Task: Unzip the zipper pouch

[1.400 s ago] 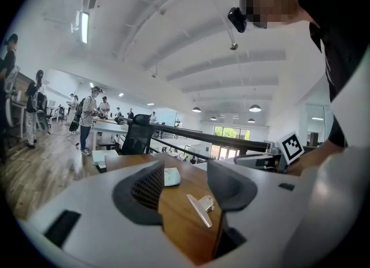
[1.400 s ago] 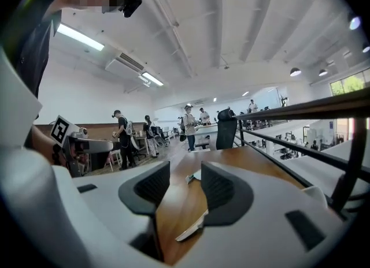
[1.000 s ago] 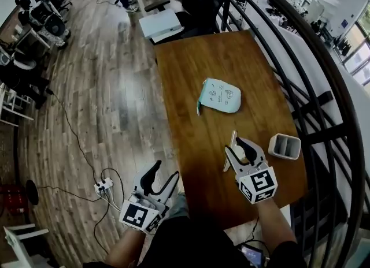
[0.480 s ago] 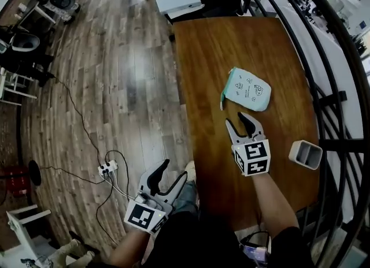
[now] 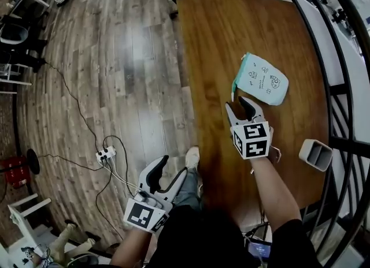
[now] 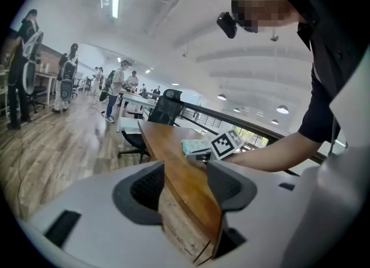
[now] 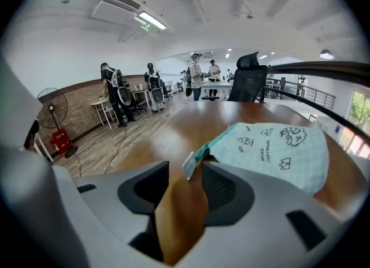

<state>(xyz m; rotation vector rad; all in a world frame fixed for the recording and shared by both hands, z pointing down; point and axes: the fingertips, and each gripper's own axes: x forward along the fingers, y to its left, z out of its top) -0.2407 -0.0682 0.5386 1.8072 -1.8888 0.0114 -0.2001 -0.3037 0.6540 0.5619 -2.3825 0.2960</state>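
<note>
The pale green zipper pouch (image 5: 263,79) with small black drawings lies flat on the brown wooden table (image 5: 214,41). My right gripper (image 5: 241,108) is open, its tips just short of the pouch's near left corner. In the right gripper view the pouch (image 7: 276,151) fills the right side. Its white pull tab (image 7: 189,165) sticks out at the teal zipper end, level with the right gripper (image 7: 185,183) tips, with no pad pressing on it. My left gripper (image 5: 172,167) hangs open and empty off the table's left edge, over the floor. From the left gripper (image 6: 185,185) view the pouch (image 6: 193,145) shows far off.
A small grey two-slot container (image 5: 316,154) stands near the table's right edge, beside my right forearm. A black curved railing (image 5: 341,59) runs along the table's right side. A power strip and cables (image 5: 106,156) lie on the wood floor at the left.
My right gripper has moved forward from beside the grey container up to the pouch's zipper end. The left gripper has stayed low off the table's edge.
</note>
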